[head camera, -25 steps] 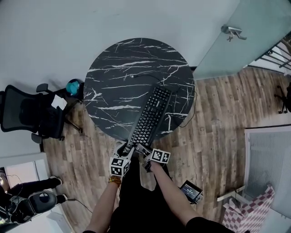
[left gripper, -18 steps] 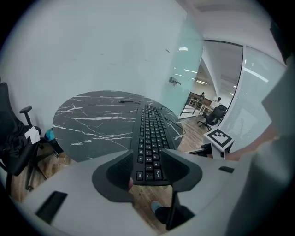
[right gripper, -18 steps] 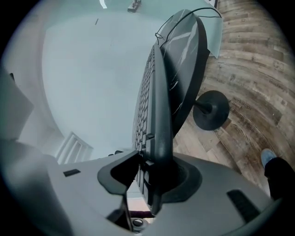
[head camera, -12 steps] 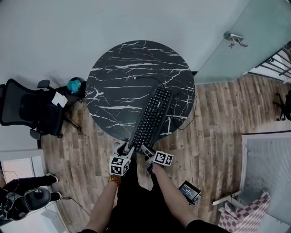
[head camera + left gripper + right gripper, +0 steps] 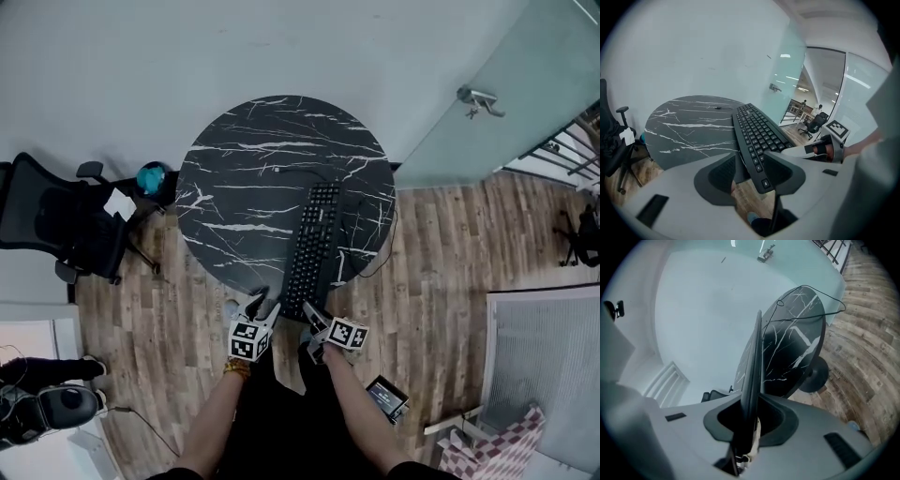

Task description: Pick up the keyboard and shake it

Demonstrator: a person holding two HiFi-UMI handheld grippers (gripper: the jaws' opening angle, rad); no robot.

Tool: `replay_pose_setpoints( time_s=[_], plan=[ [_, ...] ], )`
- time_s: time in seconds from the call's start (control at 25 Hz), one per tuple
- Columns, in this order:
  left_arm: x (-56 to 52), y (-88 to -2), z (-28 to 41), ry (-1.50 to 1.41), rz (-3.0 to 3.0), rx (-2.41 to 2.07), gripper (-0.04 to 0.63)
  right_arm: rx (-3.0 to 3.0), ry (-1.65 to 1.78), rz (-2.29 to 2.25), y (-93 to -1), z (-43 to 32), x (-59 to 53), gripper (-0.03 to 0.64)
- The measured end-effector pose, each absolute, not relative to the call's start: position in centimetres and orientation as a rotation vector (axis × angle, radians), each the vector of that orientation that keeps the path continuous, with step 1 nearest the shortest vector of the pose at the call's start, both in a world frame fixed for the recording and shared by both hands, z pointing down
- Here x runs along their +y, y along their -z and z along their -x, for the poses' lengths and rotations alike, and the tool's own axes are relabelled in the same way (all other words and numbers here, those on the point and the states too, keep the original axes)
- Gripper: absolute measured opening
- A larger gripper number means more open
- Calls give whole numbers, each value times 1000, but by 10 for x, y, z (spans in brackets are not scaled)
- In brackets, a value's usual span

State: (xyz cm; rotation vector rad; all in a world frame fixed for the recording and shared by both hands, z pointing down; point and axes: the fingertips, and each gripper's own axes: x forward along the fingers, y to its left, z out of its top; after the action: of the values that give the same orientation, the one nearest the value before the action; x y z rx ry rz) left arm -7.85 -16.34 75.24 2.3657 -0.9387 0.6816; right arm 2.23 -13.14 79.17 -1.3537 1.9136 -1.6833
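Keyboard (image 5: pixel 314 246) in right gripper's (image 5: pixel 751 412) just-closing fingers (image 5: pixel 785 417)

It looked like an office. A round black marble-pattern table (image 5: pixel 234 187) stood on a wood plank floor (image 5: pixel 441 253) against a plain pale wall (image 5: pixel 141 56), with a wired computer keyboard (image 5: pixel 314 248) at it. A black office chair (image 5: pixel 47 230) on castors stood beside the table. A frosted glass door (image 5: pixel 506 56) with a metal handle (image 5: pixel 476 98) closed off one side. Through the glass, the left gripper view showed a further room with another swivel chair (image 5: pixel 816 123).
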Motion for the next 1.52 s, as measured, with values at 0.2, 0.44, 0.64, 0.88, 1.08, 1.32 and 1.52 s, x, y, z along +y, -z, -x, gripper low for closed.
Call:
replay_pose_setpoints(
  time_s=[0.2, 0.44, 0.64, 0.88, 1.08, 1.32, 1.52],
  plan=[
    [-164, -738, 67, -643, -2402, -934, 193, 1852, 1661, 1174, -764, -35, -134, 83],
    [-164, -722, 62, -611, -2438, -944, 193, 1880, 1645, 1092, -749, -44, -128, 87],
    [-168, -710, 60, -592, -2470, -958, 192, 2018, 1571, 1085, -729, -52, -129, 89],
    [-174, -662, 54, -476, -2550, -967, 192, 2164, 1410, 991, -665, -65, -132, 87],
    [-180, -619, 50, -367, -2607, -997, 192, 2174, 1315, 895, -615, -72, -133, 86],
    [-193, -584, 39, -306, -2677, -1019, 192, 2276, 1236, 904, -589, -79, -129, 87],
    [-199, -569, 28, -232, -2687, -1014, 192, 2351, 1182, 911, -580, -84, -123, 86]
  ],
)
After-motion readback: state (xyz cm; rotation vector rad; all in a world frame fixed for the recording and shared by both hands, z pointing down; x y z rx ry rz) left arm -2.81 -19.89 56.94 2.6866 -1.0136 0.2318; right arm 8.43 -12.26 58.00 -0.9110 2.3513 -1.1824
